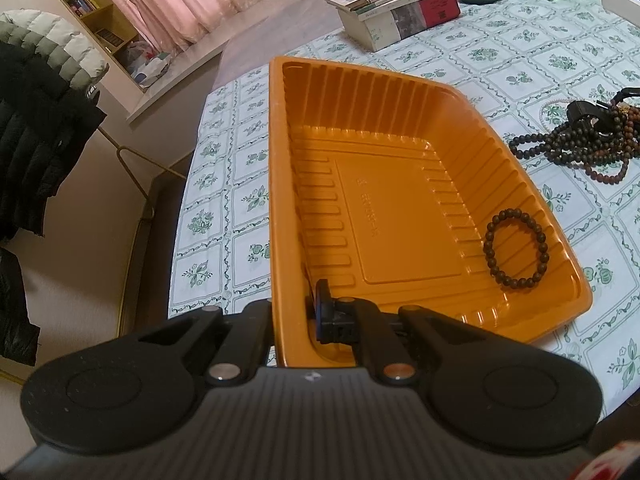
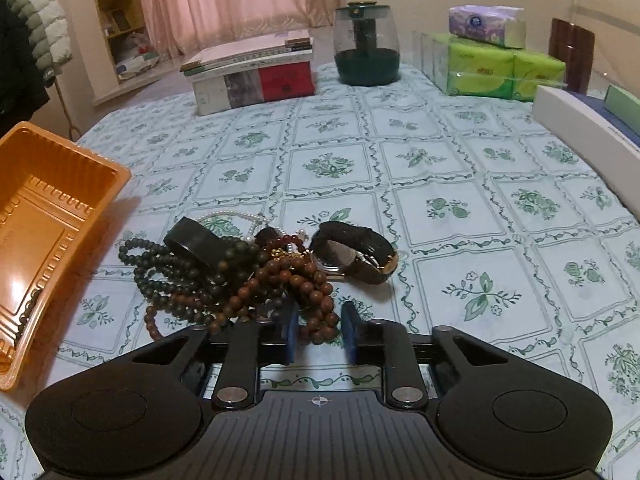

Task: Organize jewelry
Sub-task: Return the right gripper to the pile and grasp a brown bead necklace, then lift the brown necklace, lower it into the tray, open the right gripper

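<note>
Two tongs share the work: my left tongs point(image 1: 308, 312) clamp the orange tray's point(image 1: 280, 200) rim to steady it, while my right tongs point(image 2: 320, 332) close around the reddish-brown bead strand point(image 2: 316, 312) in the desk pile.

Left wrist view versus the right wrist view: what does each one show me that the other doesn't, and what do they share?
Only the left wrist view shows the left gripper clamped on the orange tray's near wall, and a dark bead bracelet lying inside the tray.

Only the right wrist view shows the right gripper with its pads around a loop of brown beads, the wristwatch beside the pile, and the purple tissue pack.

Both show the orange tray, the jewelry pile, the stacked books and the floral tablecloth.
</note>
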